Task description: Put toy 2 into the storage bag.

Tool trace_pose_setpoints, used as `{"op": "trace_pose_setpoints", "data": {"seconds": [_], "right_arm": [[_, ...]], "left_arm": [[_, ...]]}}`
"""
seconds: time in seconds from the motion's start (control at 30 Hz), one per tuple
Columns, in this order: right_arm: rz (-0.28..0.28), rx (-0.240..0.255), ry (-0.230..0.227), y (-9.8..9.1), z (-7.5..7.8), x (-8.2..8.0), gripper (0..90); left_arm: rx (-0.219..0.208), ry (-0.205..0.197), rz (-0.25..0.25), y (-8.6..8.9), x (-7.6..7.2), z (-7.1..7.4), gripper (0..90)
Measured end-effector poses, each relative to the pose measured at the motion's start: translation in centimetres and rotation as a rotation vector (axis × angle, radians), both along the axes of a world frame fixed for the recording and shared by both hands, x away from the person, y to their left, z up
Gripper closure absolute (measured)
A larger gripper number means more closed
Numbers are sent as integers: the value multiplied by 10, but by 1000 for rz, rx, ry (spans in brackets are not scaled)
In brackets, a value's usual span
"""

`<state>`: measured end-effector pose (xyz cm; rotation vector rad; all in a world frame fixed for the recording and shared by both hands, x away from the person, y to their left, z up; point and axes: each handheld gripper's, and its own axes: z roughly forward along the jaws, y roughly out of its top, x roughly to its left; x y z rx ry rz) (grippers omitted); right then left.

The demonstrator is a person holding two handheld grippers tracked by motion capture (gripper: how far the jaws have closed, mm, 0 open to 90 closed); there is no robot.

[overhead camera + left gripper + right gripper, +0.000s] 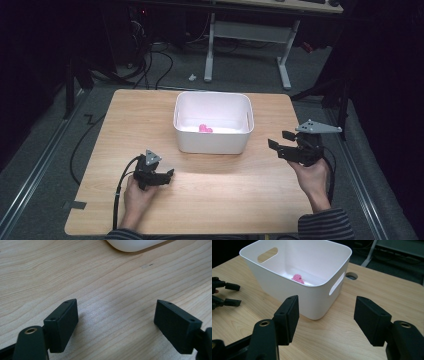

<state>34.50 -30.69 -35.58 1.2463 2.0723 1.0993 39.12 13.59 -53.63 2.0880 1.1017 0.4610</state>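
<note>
White bin (212, 137) holding small pink, perhaps fuzzy, toy (205, 129), left tool (167, 175) and right tool (279, 140) both apart, empty

The counter (125, 125) looks like pale wood or a wood-look laminate, smooth with a light sheen and clear grain lines in the left gripper view, while the bin (312, 302) on it is white plastic, smooth and faintly glossy along its rim and handle slots. Inside the bin lies a small pink thing (298, 278) with a rough, grainy or fuzzy surface. Both the left tongs (116, 322) and the right tongs (327, 320) are matt black plastic with flat pads, small screw holes and a brass-coloured metal insert.
</note>
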Motion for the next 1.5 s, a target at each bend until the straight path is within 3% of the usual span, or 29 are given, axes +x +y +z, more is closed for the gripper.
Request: {"op": "trace_pose_setpoints", "data": {"seconds": [0.37,0.6,0.93,1.2,1.5], "right_arm": [[-35,30,-4,-15,-19,-20,375],[-51,79,32,-23,-43,-24,378],[-46,103,50,-20,-64,-24,381],[-65,132,72,-19,-96,-16,381],[-77,121,91,-14,-114,-11,384]], "left_arm": [[0,0,0,0,0,0,197],[0,-1,0,0,0,0,197],[-1,-1,1,0,0,0,197],[0,0,1,0,0,0,197],[1,0,0,0,0,0,197]]}}
